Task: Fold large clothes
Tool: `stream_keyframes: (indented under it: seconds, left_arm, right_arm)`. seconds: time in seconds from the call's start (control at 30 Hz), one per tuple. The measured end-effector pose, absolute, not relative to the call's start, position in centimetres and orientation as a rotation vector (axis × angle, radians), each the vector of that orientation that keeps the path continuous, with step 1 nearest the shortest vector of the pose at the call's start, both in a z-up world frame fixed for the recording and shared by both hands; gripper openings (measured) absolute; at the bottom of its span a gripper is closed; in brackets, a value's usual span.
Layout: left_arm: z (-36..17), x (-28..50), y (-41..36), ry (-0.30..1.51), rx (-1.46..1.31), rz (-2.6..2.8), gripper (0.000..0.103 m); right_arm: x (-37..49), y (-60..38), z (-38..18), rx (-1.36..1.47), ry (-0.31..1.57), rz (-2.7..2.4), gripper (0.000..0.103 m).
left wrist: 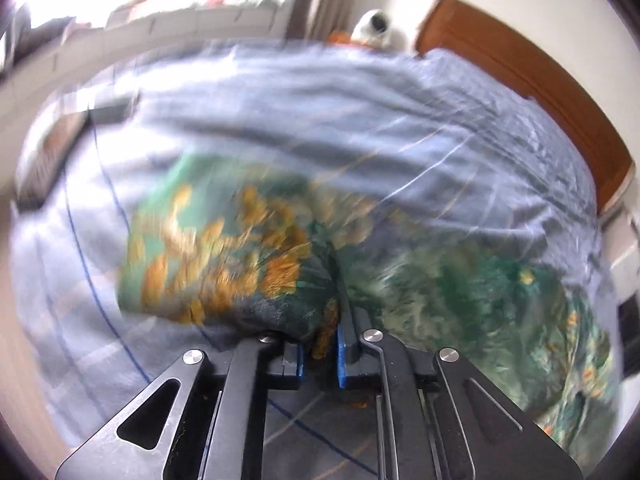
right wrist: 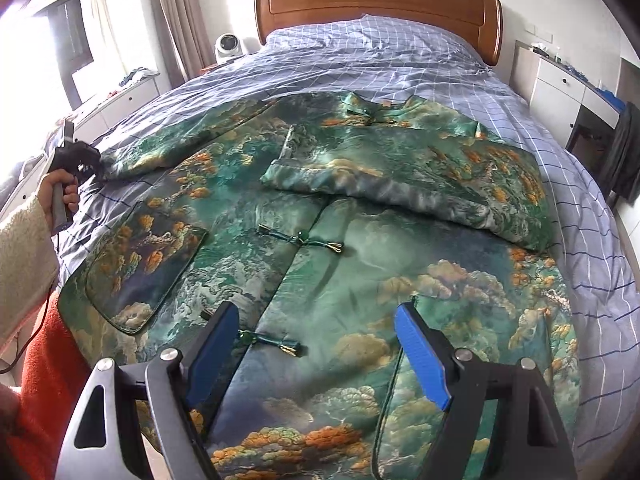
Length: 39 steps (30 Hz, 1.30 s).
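The left gripper (left wrist: 320,344) clamps the far-left sleeve (right wrist: 160,148) of the jacket (right wrist: 340,264), seemingly to fold it inward; the right gripper (right wrist: 320,344) hovers wide open, holding nothing.

The left gripper (left wrist: 320,350) is clamped tight on cloth at far left; the right gripper (right wrist: 316,344) hovers near, spread wide.

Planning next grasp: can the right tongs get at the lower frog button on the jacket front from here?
Probably yes. The right tongs hang open just above the jacket, the lower frog button lies between the fingers, and nothing covers it. The left tongs are far off, clamped on the sleeve.
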<state>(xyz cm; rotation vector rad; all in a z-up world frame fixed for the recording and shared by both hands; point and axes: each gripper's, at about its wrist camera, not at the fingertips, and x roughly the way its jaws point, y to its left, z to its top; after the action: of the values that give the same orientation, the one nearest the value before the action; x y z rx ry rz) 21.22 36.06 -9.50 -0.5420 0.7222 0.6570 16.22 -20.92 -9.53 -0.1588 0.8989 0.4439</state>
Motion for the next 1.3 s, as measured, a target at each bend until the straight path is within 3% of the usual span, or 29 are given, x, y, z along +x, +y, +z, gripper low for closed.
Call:
stream_keyframes:
  seconds: [0.2, 0.33, 0.47, 0.67, 0.77, 0.83, 0.87, 0.93, 1.27, 1.3]
  left_arm:
    - [0.7, 22.0, 23.7, 0.512, -0.066, 0.509, 0.008]
    - [3.3, 22.3, 13.5, 0.42, 0.184, 0.341, 0.008]
    - [1.6, 23.2, 4.8, 0.422, 0.312, 0.176, 0.008]
    - [-5.7, 26.1, -4.0, 0.575, 0.4, 0.023, 0.009]
    - [-10.1, 27.3, -7.2, 0.68, 0.496, -0.024, 0.022]
    - [-11.6, 26.7, -8.5, 0.716, 0.53, -0.055, 0.049]
    - [-11.9, 26.0, -8.8, 0.712, 0.55, -0.062, 0.056]
    - [-11.8, 24.4, -9.0, 0.683, 0.581, -0.092, 0.081]
    - [-9.4, 16.4, -2.0, 0.757, 0.367, -0.131, 0.086]
    - [-9.4, 16.1, -1.2, 0.767, 0.336, -0.121, 0.086]
  right_arm:
    - [16.1, -22.2, -8.8, -0.108, 0.863, 0.423, 0.082]
    - [16.6, -24.1, -8.2, -0.049, 0.844, 0.39, 0.082]
    - [16.7, -26.2, -7.7, -0.002, 0.822, 0.336, 0.082]
    - [17.6, -30.0, -7.2, 0.06, 0.812, 0.258, 0.082]
    - [19.4, -31.5, -6.9, 0.129, 0.824, 0.261, 0.082]
    - [21.4, -31.9, -6.9, 0.175, 0.848, 0.287, 0.082]
    - [22.8, -31.9, -6.8, 0.206, 0.871, 0.308, 0.082]
    - [25.5, -31.4, -6.9, 0.257, 0.918, 0.363, 0.082]
    - [35.2, -24.4, -12.6, 0.487, 1.191, 0.601, 0.081]
    - [35.2, -23.8, -13.0, 0.492, 1.203, 0.605, 0.07]
